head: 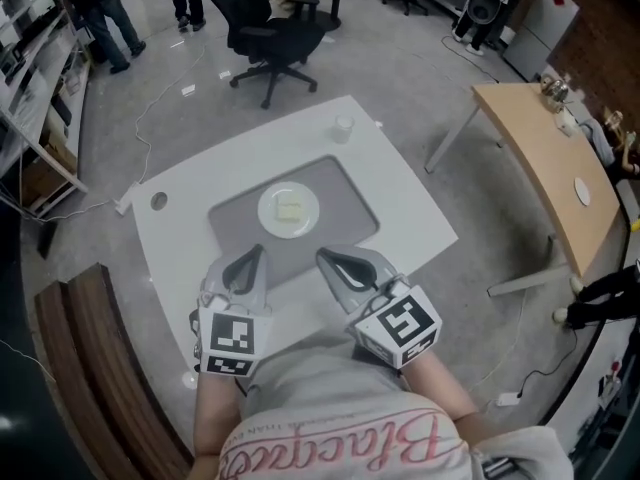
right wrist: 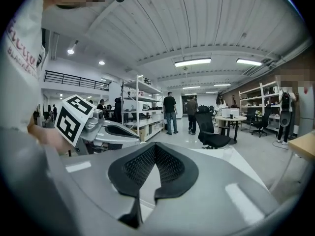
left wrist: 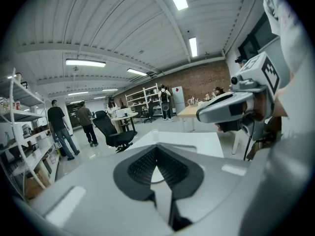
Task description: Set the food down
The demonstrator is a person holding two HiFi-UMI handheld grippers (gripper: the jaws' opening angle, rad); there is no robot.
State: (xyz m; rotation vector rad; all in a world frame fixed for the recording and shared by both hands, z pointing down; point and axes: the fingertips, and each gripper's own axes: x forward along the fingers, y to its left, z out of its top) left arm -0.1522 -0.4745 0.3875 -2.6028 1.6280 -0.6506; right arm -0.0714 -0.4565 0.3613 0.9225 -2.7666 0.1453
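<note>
Food (head: 289, 209): a pale square piece, seen lying flat at the middle of a white plate (head: 268, 220). The plate is set on a grey mat (head: 345, 190), which is laid on a white table (head: 405, 213).

No gripper is in contact with the food or the plate. The left gripper (head: 262, 251) is held over the near edge of the mat, on the near side of the plate; its fingers are closed together, with nothing caught between them. The right gripper (head: 322, 255) is held just beside it, fingers likewise pressed together and empty.

A small cup (head: 344, 127) is noted near the table's far edge, well apart from the plate. A black office chair (head: 265, 33) is seen beyond the table and a wooden table (head: 545, 158) to the right.
</note>
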